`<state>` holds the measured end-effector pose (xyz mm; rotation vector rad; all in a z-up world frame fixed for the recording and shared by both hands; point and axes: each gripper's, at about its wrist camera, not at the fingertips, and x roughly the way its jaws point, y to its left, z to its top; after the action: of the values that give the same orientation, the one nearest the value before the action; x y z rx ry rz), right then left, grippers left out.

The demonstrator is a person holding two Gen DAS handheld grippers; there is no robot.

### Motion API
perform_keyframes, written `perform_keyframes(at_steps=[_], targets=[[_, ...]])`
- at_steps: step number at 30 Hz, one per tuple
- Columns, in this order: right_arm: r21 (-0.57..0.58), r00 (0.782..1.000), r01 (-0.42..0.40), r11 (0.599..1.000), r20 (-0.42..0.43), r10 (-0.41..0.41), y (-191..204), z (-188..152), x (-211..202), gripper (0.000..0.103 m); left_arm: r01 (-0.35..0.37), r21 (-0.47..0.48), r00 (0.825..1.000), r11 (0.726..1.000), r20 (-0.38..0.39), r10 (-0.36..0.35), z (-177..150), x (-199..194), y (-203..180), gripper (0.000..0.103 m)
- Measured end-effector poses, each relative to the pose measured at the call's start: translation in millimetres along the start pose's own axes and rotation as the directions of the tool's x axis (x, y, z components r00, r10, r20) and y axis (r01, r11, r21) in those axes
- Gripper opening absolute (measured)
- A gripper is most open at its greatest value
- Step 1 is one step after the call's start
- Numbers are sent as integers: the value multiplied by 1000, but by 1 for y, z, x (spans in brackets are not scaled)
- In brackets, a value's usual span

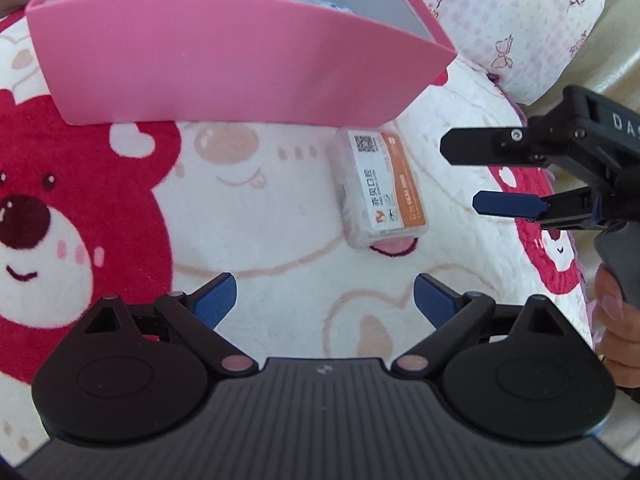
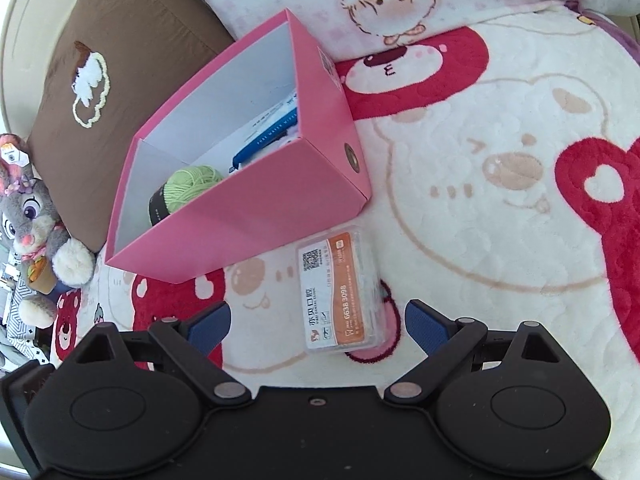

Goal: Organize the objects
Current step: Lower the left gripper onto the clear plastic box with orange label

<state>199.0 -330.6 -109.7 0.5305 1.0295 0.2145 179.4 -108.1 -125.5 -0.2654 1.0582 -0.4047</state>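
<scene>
The small clear case (image 2: 342, 294) with the orange-and-white label lay flat on the bear-print blanket (image 2: 500, 208), just at 12 o'clock of the right hand-held gripper (image 2: 318, 326), whose blue pads stood spread wide and released, not touching it. From the left hand-held gripper (image 1: 325, 300), also spread and empty, the case sat toward 1 o'clock. The pink box (image 2: 256, 216) stood just beyond the case, at 11 o'clock. Its near wall hid most of the green yarn ball (image 2: 192, 186) and a blue packet (image 2: 266, 140), whose print was hard to read.
</scene>
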Motion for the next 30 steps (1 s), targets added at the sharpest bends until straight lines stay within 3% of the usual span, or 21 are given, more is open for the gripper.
perform_keyframes(at_steps=[6,14,21,24,27,30], targets=[[49,1000,6,999,1,-6,-11,0,9,95,13,46,999,999,34,-14,-7,9,-6,95],[79,999,39,996,-28,-36,-19,-9,28,78,64,-3,988,998,144,-63,-5,16,3,92],[74,999,38,997,-34,-36,-18,-7,41,51,82,-3,987,997,142,-81,-5,28,5,63],[78,998,27,997,-52,-23,-18,-9,45,50,126,-8,984,992,129,-124,-5,32,5,52],[200,990,-66,978,-111,89,-31,-13,52,42,136,-40,985,990,108,-131,-6,35,8,47],[202,988,-75,976,-120,101,-29,-15,53,40,179,-102,981,979,99,-169,-2,33,15,47]])
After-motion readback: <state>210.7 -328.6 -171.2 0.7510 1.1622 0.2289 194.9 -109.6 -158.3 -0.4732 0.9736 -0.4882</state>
